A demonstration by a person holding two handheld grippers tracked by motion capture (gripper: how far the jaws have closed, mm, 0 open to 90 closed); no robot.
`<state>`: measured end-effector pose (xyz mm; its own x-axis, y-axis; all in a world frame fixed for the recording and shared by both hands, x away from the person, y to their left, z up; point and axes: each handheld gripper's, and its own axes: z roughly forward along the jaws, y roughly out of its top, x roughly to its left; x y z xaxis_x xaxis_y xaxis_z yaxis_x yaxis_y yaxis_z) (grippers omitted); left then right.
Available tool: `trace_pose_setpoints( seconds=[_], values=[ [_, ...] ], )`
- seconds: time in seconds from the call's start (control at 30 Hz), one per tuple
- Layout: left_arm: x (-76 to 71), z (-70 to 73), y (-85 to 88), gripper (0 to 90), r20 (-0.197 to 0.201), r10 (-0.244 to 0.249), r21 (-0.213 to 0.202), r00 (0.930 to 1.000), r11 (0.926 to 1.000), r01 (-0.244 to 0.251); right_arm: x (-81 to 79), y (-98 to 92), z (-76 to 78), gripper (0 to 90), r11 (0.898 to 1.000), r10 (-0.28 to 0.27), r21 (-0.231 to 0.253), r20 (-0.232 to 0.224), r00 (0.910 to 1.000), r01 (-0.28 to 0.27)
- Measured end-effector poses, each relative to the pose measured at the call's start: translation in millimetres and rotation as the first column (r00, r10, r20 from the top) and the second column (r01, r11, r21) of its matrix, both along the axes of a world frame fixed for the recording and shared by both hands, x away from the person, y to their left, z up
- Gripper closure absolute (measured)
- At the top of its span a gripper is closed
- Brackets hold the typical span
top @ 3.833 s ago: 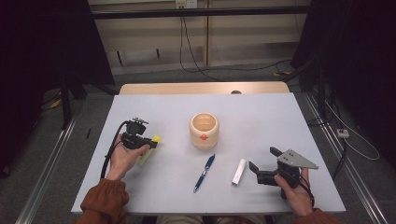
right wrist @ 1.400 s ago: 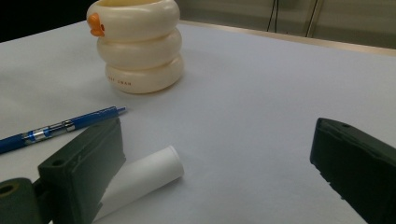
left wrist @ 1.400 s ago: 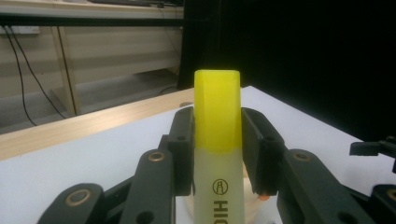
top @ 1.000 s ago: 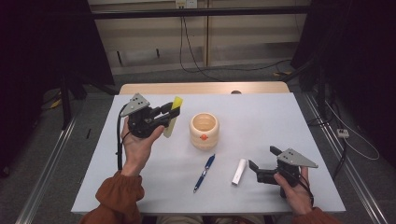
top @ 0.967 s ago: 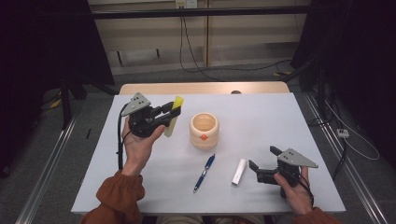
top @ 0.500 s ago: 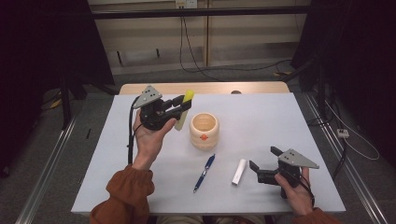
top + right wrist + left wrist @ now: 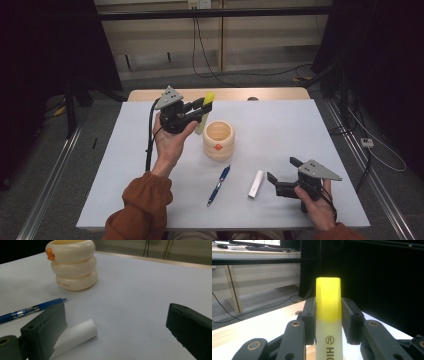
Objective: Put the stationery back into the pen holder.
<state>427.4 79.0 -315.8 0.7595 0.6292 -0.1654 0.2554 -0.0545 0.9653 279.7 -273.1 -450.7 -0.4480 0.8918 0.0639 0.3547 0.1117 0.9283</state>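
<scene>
**Highlighter carried up beside the cup**

Since the earlier frame the left gripper (image 7: 199,109) has travelled from the worktop's (image 7: 280,125) near-left area to just behind-left of the cream ringed cup (image 7: 218,140), clenched on 1 yellow highlighter (image 7: 328,315) held upright. The right gripper (image 7: 281,176) rests near-right of the cup, jaws spread, nothing grasped. A blue pen (image 7: 219,185) and a white tube (image 7: 256,183) lie in front of the cup.

A white table (image 7: 300,130) stood on a grey floor (image 7: 65,165), its far edge bare wood. Behind the table ran a pale low cabinet (image 7: 220,40) with black cables (image 7: 210,65) trailing below. Black curtains (image 7: 375,60) hung on both sides of the table.
</scene>
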Motion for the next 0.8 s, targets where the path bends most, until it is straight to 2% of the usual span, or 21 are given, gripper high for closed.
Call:
trace_pose_setpoints(
  seconds=[0.37,0.67,0.8],
  values=[
    [11.1,-8.4,-18.9,67.1,-0.026,-0.009,-0.001,0.9996,1.0000,0.009,-0.2,0.2,0.0,2.5,1.000,0.000,0.003,-0.002,1.0000,0.000],
    [17.8,-17.5,-37.4,67.1,-0.006,-0.005,0.017,1.0000,0.9998,0.005,-0.6,0.1,0.2,2.5,1.000,0.001,0.005,-0.003,1.0000,-0.001],
    [21.9,-22.0,-40.7,67.2,-0.017,0.003,0.015,0.9998,0.9999,-0.003,-0.8,0.1,0.3,2.5,1.000,0.003,0.005,-0.001,1.0000,-0.003]
  ],
)
